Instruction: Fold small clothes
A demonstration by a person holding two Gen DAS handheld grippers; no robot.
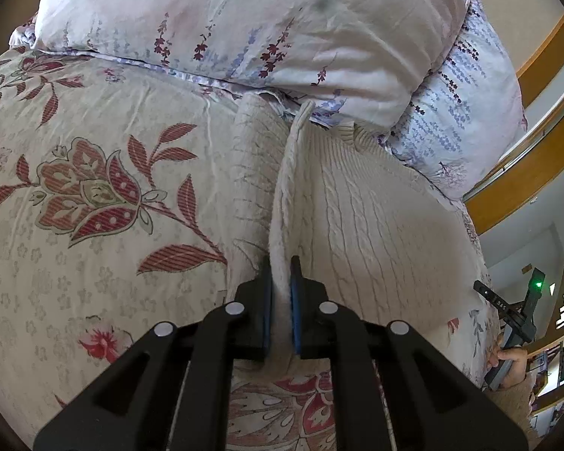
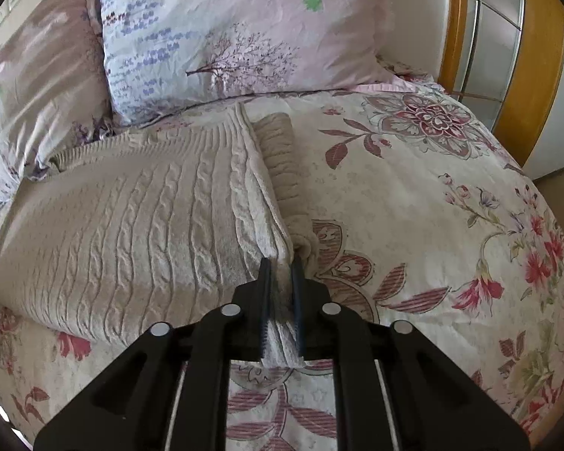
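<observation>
Left wrist view shows the left gripper [image 1: 281, 285] pinching one near edge of the cream cable-knit sweater [image 1: 357, 206], which lies spread on the floral bedspread [image 1: 94, 188] below the pale flowered pillows [image 1: 244, 30]. Opposite, the right gripper [image 2: 282, 289] pinches the other edge, probably so both sides can lift evenly into a fold. Both tongs angle steeply downward.

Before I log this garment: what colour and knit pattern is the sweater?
Cream sweater with a cable-knit pattern, clearest in the right wrist view.
</observation>
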